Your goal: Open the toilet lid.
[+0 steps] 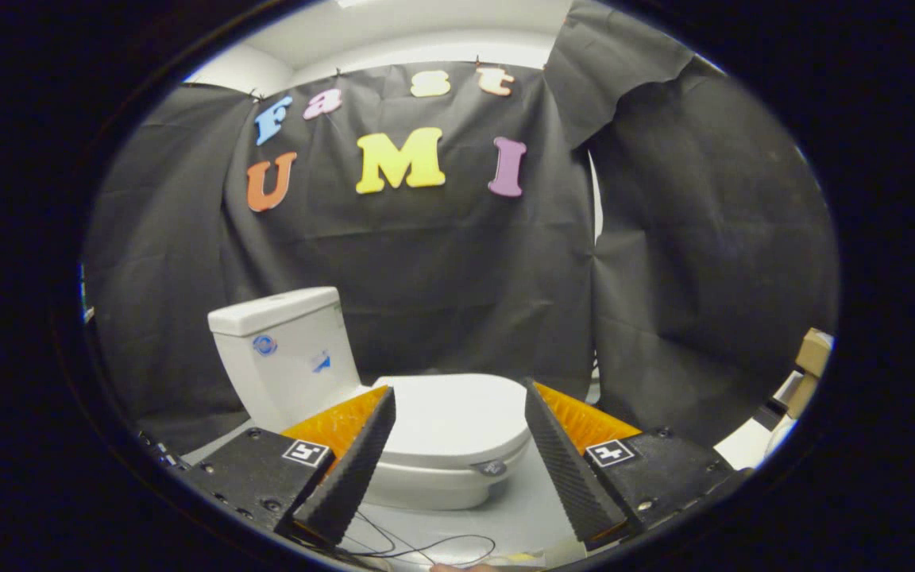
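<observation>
Toilet lid (453, 413): It was found lowered flat on the bowl, closed, framed between the two fingers and just beyond their tips. No part of the opening was judged to have been done.

Lid front edge: The rim facing the gripper, at about 6 o'clock of the lid, was noted overhanging the seat. It was judged the likely place for a finger to be hooked under, since the hinge lay at the far side by the tank.

Bowl (434, 486): It was seen under the lid, standing on a pale floor (521, 516). A small dark badge was noted on its front, at 5 o'clock of the lid; its marking was too small to be read.

Tank (287, 349): It was recorded at 10 o'clock of the lid, upright against the cloth wall. The lid was judged likely to be rested against it once raised.

Gripper (460, 389): The fingers were found spread wide, released, with nothing held and no contact made with the lid. This spread was judged suited to an approach, not a grasp.

Wires (426, 548): Thin dark leads were observed lying loose on the floor at 6 o'clock of the bowl, near the fingers' bases.

Boxes (811, 357): Cardboard was noted at 3 o'clock, well apart from the toilet.
</observation>
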### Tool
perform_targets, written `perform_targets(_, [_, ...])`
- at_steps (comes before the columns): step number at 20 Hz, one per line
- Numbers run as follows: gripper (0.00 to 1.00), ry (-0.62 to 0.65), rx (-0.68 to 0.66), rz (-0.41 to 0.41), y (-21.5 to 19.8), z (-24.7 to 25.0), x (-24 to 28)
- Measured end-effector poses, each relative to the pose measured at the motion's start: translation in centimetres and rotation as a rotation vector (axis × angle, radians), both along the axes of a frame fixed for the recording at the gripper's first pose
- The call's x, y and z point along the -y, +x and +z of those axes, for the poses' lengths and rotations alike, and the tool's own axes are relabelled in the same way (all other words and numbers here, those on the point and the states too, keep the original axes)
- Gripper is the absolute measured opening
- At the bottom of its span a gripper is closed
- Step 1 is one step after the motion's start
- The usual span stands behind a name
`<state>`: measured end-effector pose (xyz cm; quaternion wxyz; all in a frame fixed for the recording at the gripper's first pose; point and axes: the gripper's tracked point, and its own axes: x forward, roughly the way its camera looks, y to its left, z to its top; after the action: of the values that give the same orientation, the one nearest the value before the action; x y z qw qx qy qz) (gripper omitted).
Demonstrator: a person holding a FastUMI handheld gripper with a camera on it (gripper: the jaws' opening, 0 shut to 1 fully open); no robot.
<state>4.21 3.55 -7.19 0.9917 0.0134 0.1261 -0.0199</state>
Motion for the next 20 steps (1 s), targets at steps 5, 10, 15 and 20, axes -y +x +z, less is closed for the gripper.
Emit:
perform_targets(5, [1.0, 0.086, -0.105, -0.013, 1.7, -3.1, 0.5])
perform_targets(10, [1.0, 0.211, -0.205, -0.032, 3.1, -6.8, 1.0])
perform_targets(15, [0.99, 0.432, -0.318, -0.084, 5.2, -10.8, 1.4])
perform_targets(20, [0.98, 0.657, -0.414, -0.127, 5.6, -14.9, 1.9])
